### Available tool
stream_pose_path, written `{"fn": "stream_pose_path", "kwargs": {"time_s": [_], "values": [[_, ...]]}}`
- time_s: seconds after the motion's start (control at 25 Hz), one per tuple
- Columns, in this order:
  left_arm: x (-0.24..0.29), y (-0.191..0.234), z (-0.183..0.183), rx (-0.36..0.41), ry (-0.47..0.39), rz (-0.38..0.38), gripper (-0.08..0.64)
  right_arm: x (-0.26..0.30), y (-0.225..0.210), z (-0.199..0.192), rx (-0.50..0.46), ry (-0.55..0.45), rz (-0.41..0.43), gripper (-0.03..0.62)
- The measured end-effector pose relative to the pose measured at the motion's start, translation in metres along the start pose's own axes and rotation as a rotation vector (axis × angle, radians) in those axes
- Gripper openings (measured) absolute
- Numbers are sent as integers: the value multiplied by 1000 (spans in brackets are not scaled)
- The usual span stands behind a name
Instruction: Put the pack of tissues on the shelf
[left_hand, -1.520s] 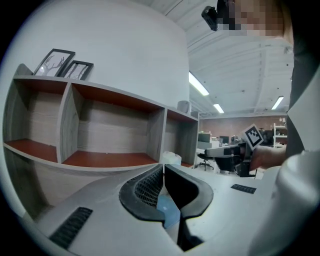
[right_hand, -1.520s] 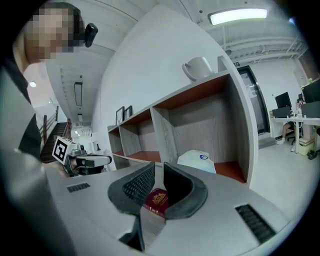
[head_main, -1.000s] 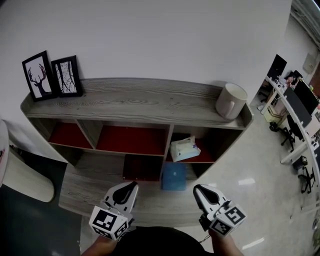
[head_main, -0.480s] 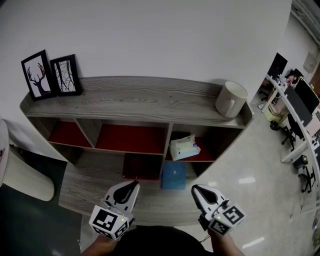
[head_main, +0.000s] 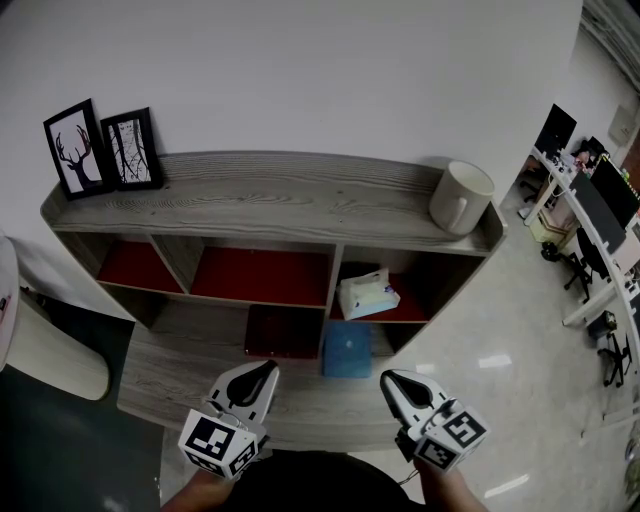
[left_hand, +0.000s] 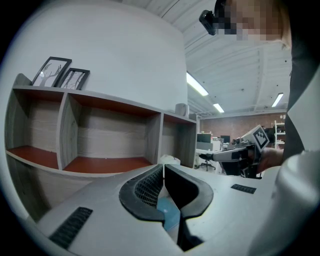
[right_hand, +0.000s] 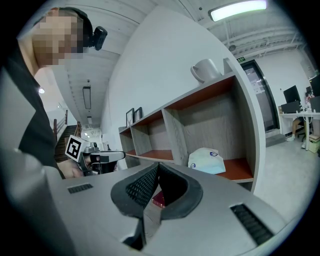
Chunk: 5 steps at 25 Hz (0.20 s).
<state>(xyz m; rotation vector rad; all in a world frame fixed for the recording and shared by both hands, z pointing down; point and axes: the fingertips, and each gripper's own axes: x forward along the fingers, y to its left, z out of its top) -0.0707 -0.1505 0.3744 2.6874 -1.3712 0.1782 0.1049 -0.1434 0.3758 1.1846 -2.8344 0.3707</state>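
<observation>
The pack of tissues (head_main: 368, 296) is pale blue and white and lies on the red floor of the right compartment of the grey wooden shelf unit (head_main: 270, 200). The right gripper view shows the pack of tissues (right_hand: 207, 160) in that same compartment. My left gripper (head_main: 264, 378) and right gripper (head_main: 387, 382) hang side by side in front of the unit, well short of the pack. Both are shut with nothing between their jaws. In the left gripper view the left gripper (left_hand: 163, 167) points at the open compartments. In its own view the right gripper (right_hand: 158, 165) aims left of the pack.
A white mug (head_main: 461, 200) stands at the right end of the top board, two framed pictures (head_main: 103, 150) at the left end. A blue box (head_main: 348, 352) and a dark red box (head_main: 285, 334) sit on the lower board. Office desks (head_main: 590, 220) stand far right.
The right gripper has drifted slightly left and back from the shelf. The left gripper and the tissue pack have stayed in place.
</observation>
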Motion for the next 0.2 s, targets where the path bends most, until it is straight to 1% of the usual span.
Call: {"fn": "stream_pose_path", "kwargs": {"time_s": [0.2], "values": [[2, -5, 0, 0, 1, 2, 21, -4, -2, -2, 2, 3, 3, 17]]}}
